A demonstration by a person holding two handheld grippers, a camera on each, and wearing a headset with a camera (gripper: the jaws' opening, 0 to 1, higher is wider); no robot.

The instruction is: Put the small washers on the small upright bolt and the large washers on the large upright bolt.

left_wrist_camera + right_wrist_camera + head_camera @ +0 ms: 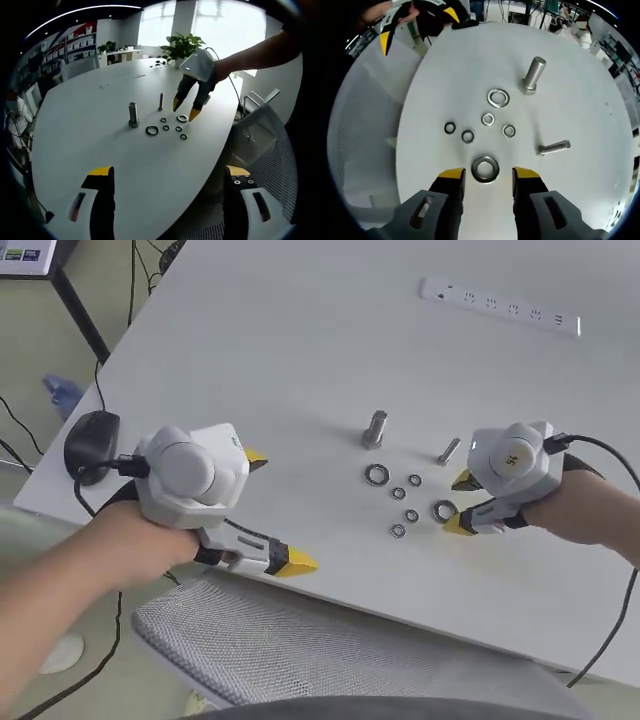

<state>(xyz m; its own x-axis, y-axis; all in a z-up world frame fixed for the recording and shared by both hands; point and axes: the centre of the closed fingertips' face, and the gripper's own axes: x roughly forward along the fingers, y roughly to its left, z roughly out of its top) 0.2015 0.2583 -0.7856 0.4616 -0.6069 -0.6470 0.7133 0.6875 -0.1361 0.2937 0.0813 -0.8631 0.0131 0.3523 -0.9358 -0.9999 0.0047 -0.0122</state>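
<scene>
A large upright bolt (375, 428) and a small upright bolt (448, 451) stand mid-table. Before them lie two large washers, one (376, 475) near the large bolt, the other (444, 509) between the tips of my open right gripper (460, 503). In the right gripper view that washer (485, 169) lies flat just ahead of the gap between the jaws. Several small washers (405, 505) are scattered between the two large ones. My left gripper (278, 510) is open and holds nothing, near the table's front edge, well left of the washers (172, 127).
A white power strip (500, 306) lies at the table's far right. A black device (90, 440) with cables sits at the left edge. A grey mesh chair (300, 640) stands below the front edge. The table (280, 350) is white.
</scene>
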